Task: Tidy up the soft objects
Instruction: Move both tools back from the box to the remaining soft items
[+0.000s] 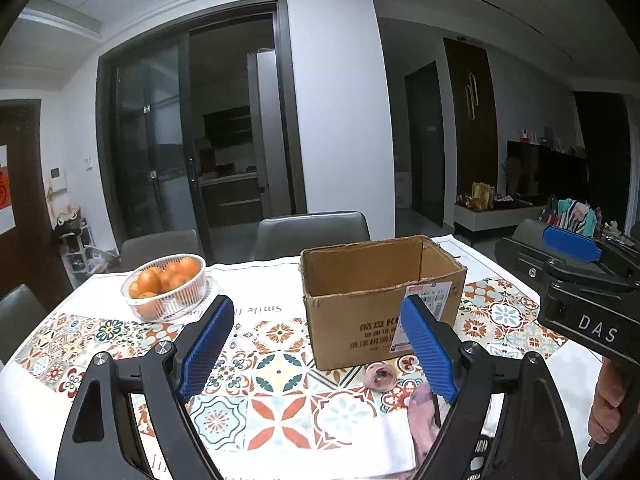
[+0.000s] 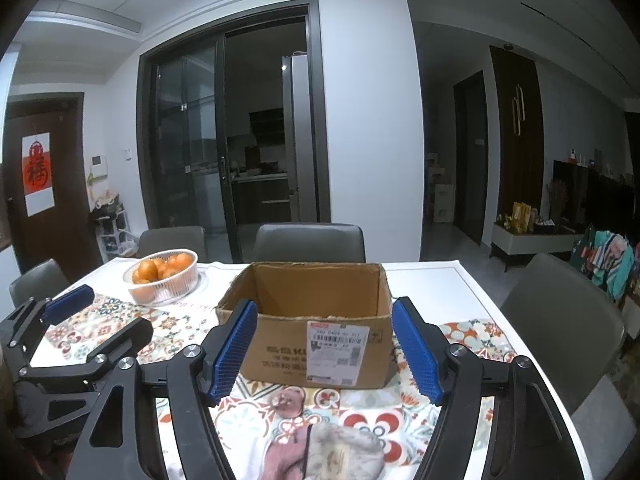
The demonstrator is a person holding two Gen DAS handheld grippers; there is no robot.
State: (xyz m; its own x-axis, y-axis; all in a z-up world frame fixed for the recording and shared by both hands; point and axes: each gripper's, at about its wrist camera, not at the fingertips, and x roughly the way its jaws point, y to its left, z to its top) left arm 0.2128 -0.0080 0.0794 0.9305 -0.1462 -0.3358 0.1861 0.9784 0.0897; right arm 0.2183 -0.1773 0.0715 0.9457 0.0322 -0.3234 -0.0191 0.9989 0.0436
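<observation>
Cardboard box (image 2: pixel 312 320) with Chinese print and shipping label (image 2: pixel 338 346); "DAS"-marked right tongs (image 2: pixel 324 348) and left tongs (image 1: pixel 318 346) wide, empty.

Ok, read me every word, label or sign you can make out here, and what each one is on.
"DAS": right gripper body.
"Smile", upside down: tablecloth.
"福": red poster on the door.
Cardboard box: printed Chinese lines and the shipping label are too blurred to read.
</observation>
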